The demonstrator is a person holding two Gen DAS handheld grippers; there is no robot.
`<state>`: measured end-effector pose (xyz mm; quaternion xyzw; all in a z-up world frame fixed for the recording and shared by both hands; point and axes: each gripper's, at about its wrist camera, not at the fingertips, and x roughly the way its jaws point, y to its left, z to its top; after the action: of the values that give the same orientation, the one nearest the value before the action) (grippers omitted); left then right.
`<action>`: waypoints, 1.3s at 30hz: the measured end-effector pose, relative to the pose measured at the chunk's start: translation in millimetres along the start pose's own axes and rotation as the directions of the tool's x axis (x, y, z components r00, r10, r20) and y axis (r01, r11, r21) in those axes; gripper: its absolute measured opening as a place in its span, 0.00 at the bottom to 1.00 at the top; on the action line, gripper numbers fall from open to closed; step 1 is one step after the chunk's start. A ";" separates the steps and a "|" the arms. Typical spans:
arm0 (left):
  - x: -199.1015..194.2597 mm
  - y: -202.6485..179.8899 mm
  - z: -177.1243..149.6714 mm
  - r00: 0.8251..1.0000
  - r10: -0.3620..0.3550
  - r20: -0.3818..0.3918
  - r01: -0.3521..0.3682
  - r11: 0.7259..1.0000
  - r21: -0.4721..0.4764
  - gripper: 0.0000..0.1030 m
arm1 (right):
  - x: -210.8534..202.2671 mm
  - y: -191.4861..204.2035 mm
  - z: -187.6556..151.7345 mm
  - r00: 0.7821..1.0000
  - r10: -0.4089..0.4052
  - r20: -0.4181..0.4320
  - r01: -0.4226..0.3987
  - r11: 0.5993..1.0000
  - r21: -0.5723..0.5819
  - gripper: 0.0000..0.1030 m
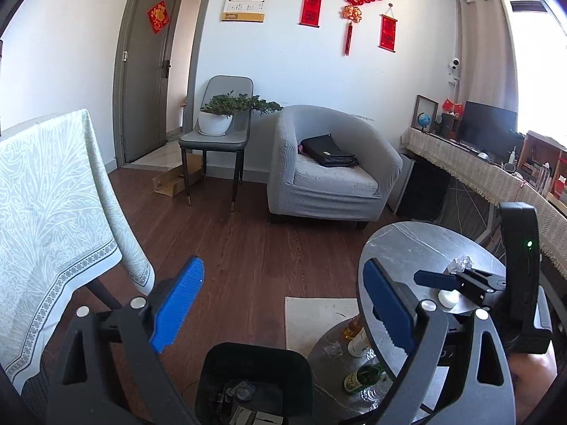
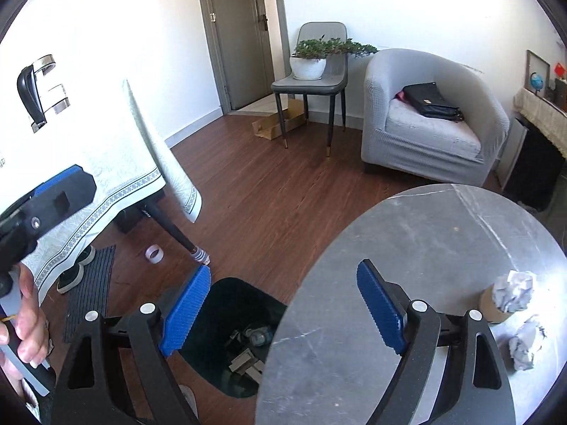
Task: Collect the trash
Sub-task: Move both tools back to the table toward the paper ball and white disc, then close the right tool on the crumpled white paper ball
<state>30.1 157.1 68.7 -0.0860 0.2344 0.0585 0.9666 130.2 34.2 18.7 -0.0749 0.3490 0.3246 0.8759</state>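
Note:
A black trash bin stands on the floor with scraps inside, also visible as the bin in the left wrist view. My right gripper hangs open and empty over the bin and the edge of the round grey table. At the table's right lie a crumpled paper ball on a cardboard roll and a second paper ball. My left gripper is open and empty above the bin. A paper ball and a small white object lie on the table.
Bottles lie on the table's lower shelf. A cloth-covered table stands left, with shoes, a mat and a tape roll on the floor. A grey armchair and a chair with a plant stand behind.

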 end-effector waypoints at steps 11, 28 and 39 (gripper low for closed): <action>34.7 -57.4 -11.5 0.995 -0.081 -0.062 0.082 0.997 0.012 0.90 | -39.2 -89.9 -18.5 0.989 -0.144 0.037 0.138 0.982 0.127 0.84; 71.7 -133.7 -29.2 0.967 -0.165 -0.195 0.183 0.980 0.078 0.89 | -64.8 -176.9 -63.8 0.957 -0.286 -0.049 0.290 0.935 0.205 0.84; 96.4 -173.6 -45.3 0.937 -0.208 -0.279 0.244 0.964 0.100 0.77 | -42.9 -204.9 -79.2 0.957 -0.256 -0.137 0.284 0.926 0.248 0.67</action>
<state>121.8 -14.5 8.4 -0.0547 0.3540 -0.0812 0.9301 189.5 -175.7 -31.5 -0.0210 0.4200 0.1468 0.8953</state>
